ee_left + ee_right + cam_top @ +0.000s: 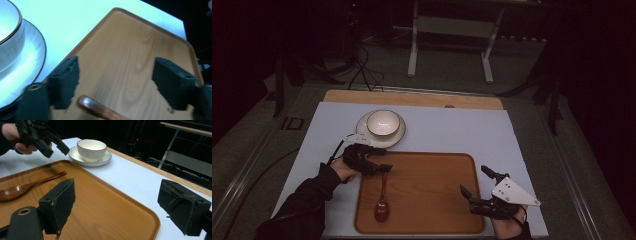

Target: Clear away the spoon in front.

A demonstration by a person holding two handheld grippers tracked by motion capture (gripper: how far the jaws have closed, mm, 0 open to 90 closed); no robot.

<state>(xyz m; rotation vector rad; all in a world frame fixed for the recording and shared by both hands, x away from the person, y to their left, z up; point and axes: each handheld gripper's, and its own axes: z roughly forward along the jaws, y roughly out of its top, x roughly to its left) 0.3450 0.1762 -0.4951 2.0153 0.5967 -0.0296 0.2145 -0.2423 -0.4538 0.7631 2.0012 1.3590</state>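
A dark wooden spoon (382,202) lies on a wooden tray (427,200), its bowl toward me and its handle pointing away. My left gripper (384,159) hangs open over the handle's far end at the tray's back left corner. In the left gripper view the handle tip (97,108) lies low between the spread jaws, touching neither, over the tray (130,50). My right gripper (473,179) stands open over the tray's right edge with nothing in it. The right gripper view shows the spoon (25,187), the tray (105,205) and the left gripper (57,151).
A white bowl (383,123) stands on a white saucer (398,137) just behind the tray, close to my left gripper. Both rest on a white mat (462,130) over a wooden tabletop (412,97). Beyond the table are cables (362,70) and a white frame (452,45).
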